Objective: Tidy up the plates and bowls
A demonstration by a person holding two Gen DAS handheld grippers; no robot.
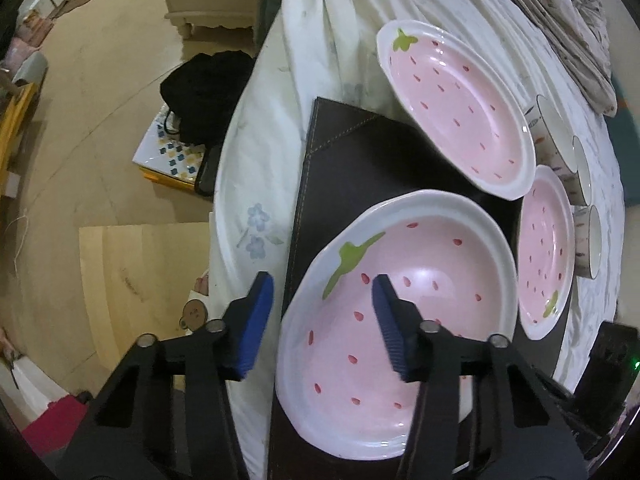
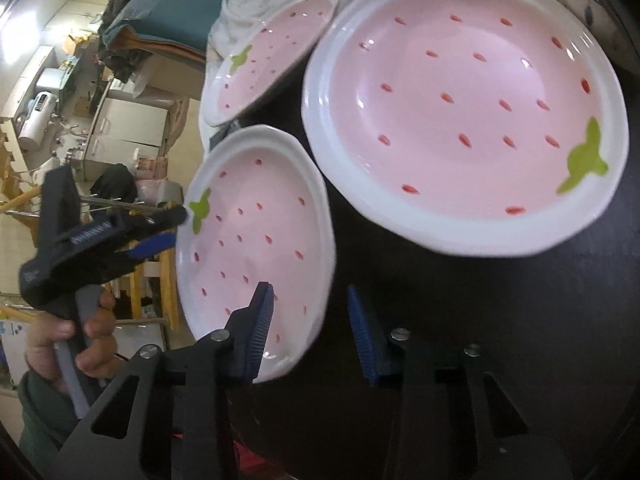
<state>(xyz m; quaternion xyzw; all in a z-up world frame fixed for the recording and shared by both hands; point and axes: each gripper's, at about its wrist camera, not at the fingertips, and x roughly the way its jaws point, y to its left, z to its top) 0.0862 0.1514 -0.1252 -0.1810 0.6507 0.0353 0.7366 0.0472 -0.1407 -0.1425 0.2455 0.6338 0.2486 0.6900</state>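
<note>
Three pink strawberry plates lie on a dark mat (image 1: 360, 152). The near plate (image 1: 400, 304) sits between my left gripper's (image 1: 323, 322) open jaws, its left rim in the gap, nothing gripped. A second plate (image 1: 456, 104) lies behind it and a third (image 1: 546, 252) to the right. In the right wrist view my right gripper (image 2: 310, 330) is open, its jaws astride the rim of the near plate (image 2: 256, 248). The big plate (image 2: 464, 108) and the far plate (image 2: 272, 60) lie beyond. The left gripper (image 2: 160, 232) shows at that plate's far rim.
Several white bowls (image 1: 576, 168) stand in a row at the right of the mat. The table wears a white flowered cloth (image 1: 256, 184). A folded cloth (image 1: 560, 20) lies at the back right. A black bag (image 1: 204, 92) sits on a box on the floor to the left.
</note>
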